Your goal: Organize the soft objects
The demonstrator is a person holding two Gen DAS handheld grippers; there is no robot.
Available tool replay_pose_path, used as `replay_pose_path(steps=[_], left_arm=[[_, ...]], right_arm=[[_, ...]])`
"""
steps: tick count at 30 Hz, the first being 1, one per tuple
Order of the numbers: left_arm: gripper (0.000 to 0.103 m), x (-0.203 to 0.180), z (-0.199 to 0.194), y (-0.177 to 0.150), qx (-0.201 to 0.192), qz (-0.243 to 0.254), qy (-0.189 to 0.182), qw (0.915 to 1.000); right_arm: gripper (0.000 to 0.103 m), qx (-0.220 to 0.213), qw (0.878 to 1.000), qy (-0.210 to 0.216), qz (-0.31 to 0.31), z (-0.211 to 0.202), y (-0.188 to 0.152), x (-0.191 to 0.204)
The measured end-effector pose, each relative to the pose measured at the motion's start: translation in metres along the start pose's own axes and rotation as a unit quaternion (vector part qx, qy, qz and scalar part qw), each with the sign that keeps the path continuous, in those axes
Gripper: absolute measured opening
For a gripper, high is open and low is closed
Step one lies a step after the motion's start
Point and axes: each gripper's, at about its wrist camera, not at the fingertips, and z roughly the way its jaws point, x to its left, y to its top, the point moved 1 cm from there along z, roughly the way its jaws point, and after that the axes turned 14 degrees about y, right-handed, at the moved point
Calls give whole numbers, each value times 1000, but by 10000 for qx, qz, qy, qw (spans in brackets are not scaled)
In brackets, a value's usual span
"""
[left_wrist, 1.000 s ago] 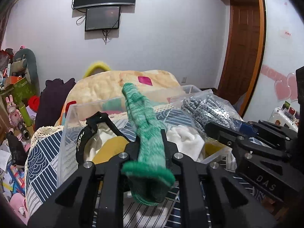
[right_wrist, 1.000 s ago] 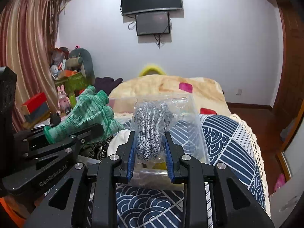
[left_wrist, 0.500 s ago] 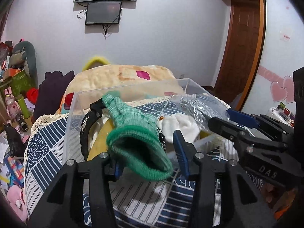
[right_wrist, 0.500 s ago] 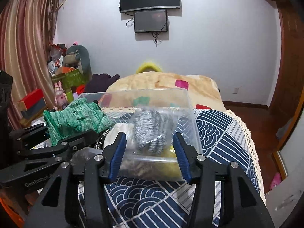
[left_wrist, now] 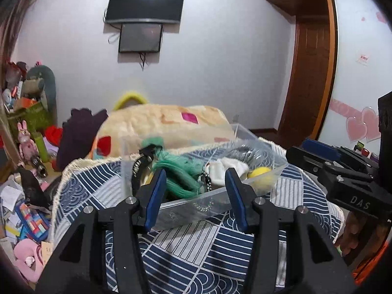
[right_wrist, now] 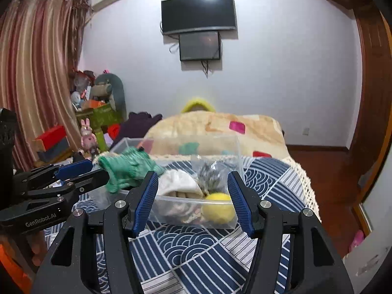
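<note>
A clear plastic bin point(left_wrist: 196, 208) point(right_wrist: 191, 216) stands on the blue patterned bedspread point(left_wrist: 196, 250) point(right_wrist: 196, 252). In it lie a green knit glove point(left_wrist: 178, 171) point(right_wrist: 125, 169), a grey gloves bag point(right_wrist: 208, 175) point(left_wrist: 247, 150), a white cloth point(left_wrist: 227, 167) point(right_wrist: 176, 181), a yellow ball point(left_wrist: 259, 172) point(right_wrist: 218, 207) and a black strap point(left_wrist: 138, 169). My left gripper point(left_wrist: 194, 194) point(right_wrist: 80, 169) is open and empty, just short of the bin. My right gripper point(right_wrist: 192, 202) point(left_wrist: 316, 149) is open and empty, in front of the bin's near wall.
A beige blanket point(left_wrist: 166, 125) point(right_wrist: 215, 127) lies behind the bin. Toys, boxes and papers crowd the floor at the left point(left_wrist: 24, 196) point(right_wrist: 93, 122). A wooden door point(left_wrist: 311, 73) and a wall TV point(right_wrist: 198, 14) are beyond. Wooden floor point(right_wrist: 325, 171) lies right of the bed.
Both grippers opened and drew back. The green glove dropped from the left one into the bin, and the grey gloves bag dropped from the right one into the bin.
</note>
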Motion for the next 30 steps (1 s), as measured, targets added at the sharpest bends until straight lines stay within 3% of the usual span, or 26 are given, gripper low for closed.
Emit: replay_pose_path(steps=[8, 11, 14, 30], left_arm=[[63, -6, -51, 2, -640, 15, 204, 9977], [69, -7, -61, 0, -747, -33, 230, 9969], [74, -5, -67, -2, -824, -116, 223, 9963], [95, 2, -75, -9, -1110, -230, 348, 9929]], right_arm=[[62, -483, 9986, 171, -118, -30, 6, 14], [65, -603, 9978, 213, -164, -36, 6, 18], [75, -730, 9970, 132, -237, -42, 3, 20], [81, -788, 9960, 161, -401, -40, -8, 33]])
